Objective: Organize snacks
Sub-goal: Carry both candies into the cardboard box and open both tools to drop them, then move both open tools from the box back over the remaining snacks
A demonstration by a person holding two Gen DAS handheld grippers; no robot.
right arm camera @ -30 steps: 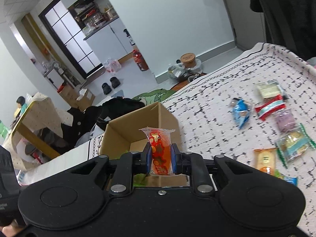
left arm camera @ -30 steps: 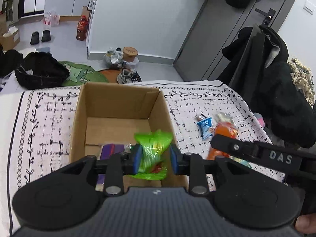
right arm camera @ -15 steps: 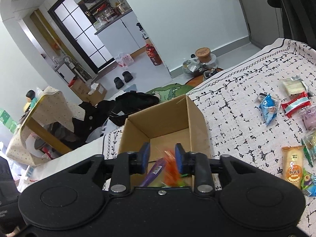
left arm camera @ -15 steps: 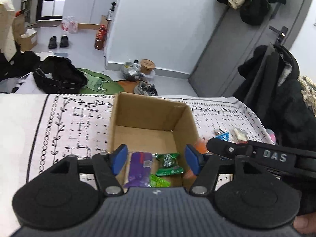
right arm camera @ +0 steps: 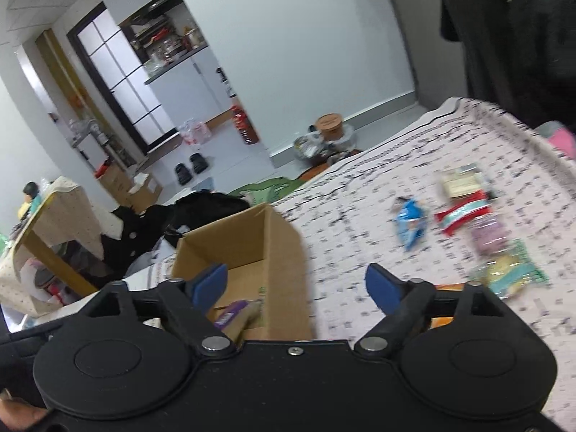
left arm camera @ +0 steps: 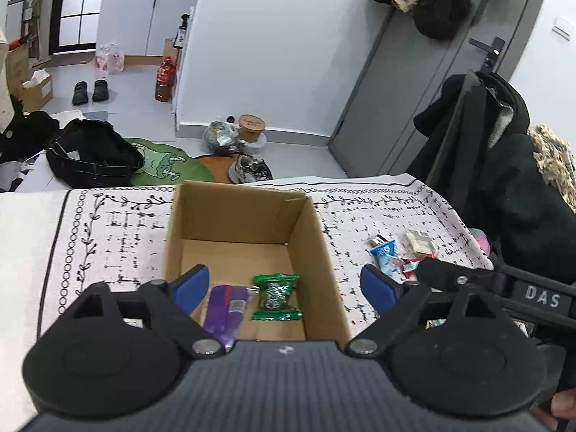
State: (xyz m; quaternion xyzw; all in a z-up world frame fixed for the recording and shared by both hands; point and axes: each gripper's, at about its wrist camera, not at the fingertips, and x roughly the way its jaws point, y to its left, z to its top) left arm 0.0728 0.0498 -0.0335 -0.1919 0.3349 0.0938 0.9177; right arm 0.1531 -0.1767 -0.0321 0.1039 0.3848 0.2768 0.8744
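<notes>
An open cardboard box (left arm camera: 316, 252) stands on the patterned tablecloth (left arm camera: 118, 230). A purple packet (left arm camera: 225, 311) and a dark green packet (left arm camera: 276, 297) lie inside it. My left gripper (left arm camera: 284, 288) is open and empty above the box's near end. My right gripper (right arm camera: 297, 284) is open and empty, over the box's right wall (right arm camera: 288, 270). Loose snacks lie to the right: a blue packet (right arm camera: 410, 221), a red-and-white one (right arm camera: 462, 214), a pale purple one (right arm camera: 489, 237) and a green-edged one (right arm camera: 511, 275). The right wrist view is blurred.
A dark coat on a chair (left arm camera: 504, 194) hangs at the table's right edge. The other gripper's black body (left arm camera: 504, 288) reaches in from the right. Bags (left arm camera: 93, 158), shoes (left arm camera: 248, 169) and jars (left arm camera: 252, 127) lie on the floor beyond the table's far edge.
Both grippers opened and let go: the light green packet left the left gripper and the orange packet left the right. Both pulled back from the box; the right one swung toward the loose snacks.
</notes>
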